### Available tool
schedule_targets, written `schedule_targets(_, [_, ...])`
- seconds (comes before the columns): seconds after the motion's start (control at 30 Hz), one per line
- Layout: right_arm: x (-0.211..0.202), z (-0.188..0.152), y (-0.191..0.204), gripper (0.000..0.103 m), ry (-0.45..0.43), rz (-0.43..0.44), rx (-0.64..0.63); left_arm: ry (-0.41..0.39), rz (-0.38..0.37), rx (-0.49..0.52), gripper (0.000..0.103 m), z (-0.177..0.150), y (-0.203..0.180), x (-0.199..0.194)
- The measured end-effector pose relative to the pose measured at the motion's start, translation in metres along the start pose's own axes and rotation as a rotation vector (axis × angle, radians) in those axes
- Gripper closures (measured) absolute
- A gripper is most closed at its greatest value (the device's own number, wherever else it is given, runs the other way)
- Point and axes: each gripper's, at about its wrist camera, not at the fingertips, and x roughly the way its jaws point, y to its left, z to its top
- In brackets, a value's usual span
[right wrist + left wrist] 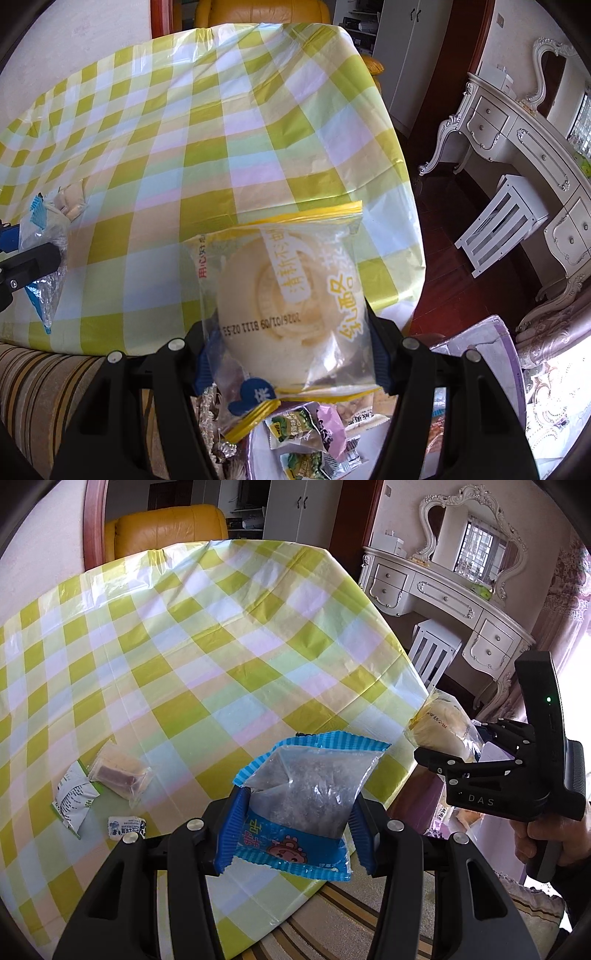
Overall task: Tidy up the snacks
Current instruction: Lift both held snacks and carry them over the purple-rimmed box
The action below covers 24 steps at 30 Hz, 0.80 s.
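My left gripper (295, 830) is shut on a blue-edged clear snack packet (306, 794) and holds it above the table's near edge. My right gripper (291, 354) is shut on a yellow-trimmed clear packet with a round pale bun (288, 291), held off the table's right side above a box of snacks (314, 443). The right gripper and its bun (443, 731) also show at the right of the left wrist view. The left gripper's packet (44, 254) shows at the left edge of the right wrist view. On the table lie a wrapped cake bar (118, 771), a green-white sachet (74, 801) and a small white candy (125, 827).
The table wears a yellow-green checked plastic cloth (221, 646). A white dressing table (443, 602) and white stool (436, 653) stand to the right. A yellow armchair (166, 528) is behind the table. A striped rug (37, 387) lies below.
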Motion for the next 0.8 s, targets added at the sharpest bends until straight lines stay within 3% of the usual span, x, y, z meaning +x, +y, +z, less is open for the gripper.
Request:
schedule_targets(0.53, [0.004, -0.028, -0.079, 0.038, 0.018, -0.072, 0.133, 0.060, -0.097, 0.128, 0.053, 0.010, -0.074, 0.023])
schedule_targets(0.8, [0.003, -0.046, -0.116, 0.038, 0.039, -0.127, 0.190, 0.130, -0.156, 0.274, 0.053, 0.005, -0.130, 0.039])
